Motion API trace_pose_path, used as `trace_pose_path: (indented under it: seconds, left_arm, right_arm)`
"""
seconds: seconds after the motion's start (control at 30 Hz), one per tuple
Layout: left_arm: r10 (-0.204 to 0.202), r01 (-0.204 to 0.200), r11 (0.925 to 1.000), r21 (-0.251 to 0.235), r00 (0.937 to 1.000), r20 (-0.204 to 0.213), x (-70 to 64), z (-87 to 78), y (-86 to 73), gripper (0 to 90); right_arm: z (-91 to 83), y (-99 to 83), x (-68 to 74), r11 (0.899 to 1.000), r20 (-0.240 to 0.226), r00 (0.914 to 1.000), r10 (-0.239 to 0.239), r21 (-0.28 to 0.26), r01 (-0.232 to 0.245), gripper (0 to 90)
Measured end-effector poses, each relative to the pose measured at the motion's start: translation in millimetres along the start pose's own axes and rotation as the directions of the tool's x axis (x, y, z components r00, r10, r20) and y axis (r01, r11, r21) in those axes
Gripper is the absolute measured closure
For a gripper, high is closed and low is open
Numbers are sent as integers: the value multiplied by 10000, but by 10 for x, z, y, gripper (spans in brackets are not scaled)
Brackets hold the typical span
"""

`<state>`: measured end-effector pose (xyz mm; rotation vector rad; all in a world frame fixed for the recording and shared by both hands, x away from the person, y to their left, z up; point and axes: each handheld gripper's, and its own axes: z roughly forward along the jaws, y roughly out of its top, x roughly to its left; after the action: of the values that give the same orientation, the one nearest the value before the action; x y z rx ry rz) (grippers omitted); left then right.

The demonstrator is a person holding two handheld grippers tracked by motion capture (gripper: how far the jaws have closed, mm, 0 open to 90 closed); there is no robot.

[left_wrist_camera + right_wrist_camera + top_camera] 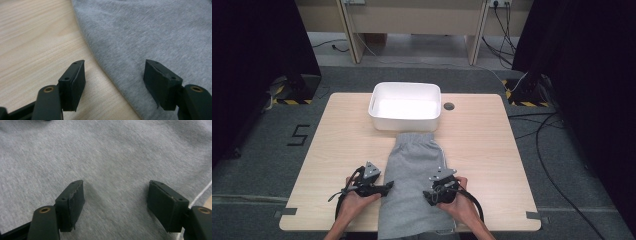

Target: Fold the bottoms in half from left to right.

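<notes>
Grey shorts (417, 185): spread flat just in front of the white bin (405, 106), laid out for folding.
Left gripper (113, 75): jaws wide, empty, straddling the shorts' left edge to pinch it.
Right gripper (116, 197): jaws wide, empty, over cloth near the drawstring (200, 195).

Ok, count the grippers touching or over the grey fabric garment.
2. The left gripper sits open at the grey fabric garment's left edge; the right gripper is open over its right half.

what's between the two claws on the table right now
A stretch of the grey cotton shorts, lying flat on the light wooden table, spans the gap between the left claw and the right claw, as the high view shows.
</notes>
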<state>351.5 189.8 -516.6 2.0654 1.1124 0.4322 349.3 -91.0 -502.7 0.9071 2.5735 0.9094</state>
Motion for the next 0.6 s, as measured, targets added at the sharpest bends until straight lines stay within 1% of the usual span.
trace_pose_path:
  seconds: [0.07,0.13,0.17,0.2,0.23,0.27,0.3,0.37,0.4,0.5,0.6]
  left_arm:
    - [-28,27,10000,36,10000,31,5,-3,4,331]
    - [-192,193,9998,-36,9997,181,17,-12,7,329]
    - [-210,212,9997,-76,9995,237,29,-19,7,326]
    - [-321,324,9994,-133,9992,245,42,-28,10,325]
    - [-397,401,9990,-182,9990,227,64,-39,15,323]
    - [-554,560,9981,-253,9982,242,96,-56,22,318]
    - [-639,646,9974,-307,9977,240,126,-72,28,316]
    - [-1016,1032,9935,-474,9942,360,185,-97,27,311]
    - [-1118,1134,9923,-491,9932,339,212,-106,23,308]
    - [-1362,1373,9889,-574,9904,216,278,-129,15,298]
    - [-1483,1494,9867,-633,9887,214,319,-149,22,297]
  right_arm:
    - [-2,-1,-6,10000,-23,10000,-8,-9,8,303]
    - [-24,1,-24,9998,-123,9998,135,-129,-136,323]
    - [-40,6,-42,9994,-212,9995,225,-259,-230,327]
    - [-59,12,-51,9988,-289,9989,361,-309,-370,328]
    - [-83,22,-75,9983,-297,9989,365,-448,-378,329]
    - [-110,34,-95,9975,-242,9989,401,-572,-415,332]
    - [-145,50,-124,9962,-176,9986,491,-718,-503,332]
    - [-197,82,-183,9941,-75,9984,553,-929,-558,332]
    - [-220,99,-212,9928,-63,9980,636,-1010,-639,332]
    - [-256,147,-303,9883,-89,9963,852,-1258,-856,332]
    - [-257,185,-403,9842,-88,9943,1060,-1417,-1062,333]
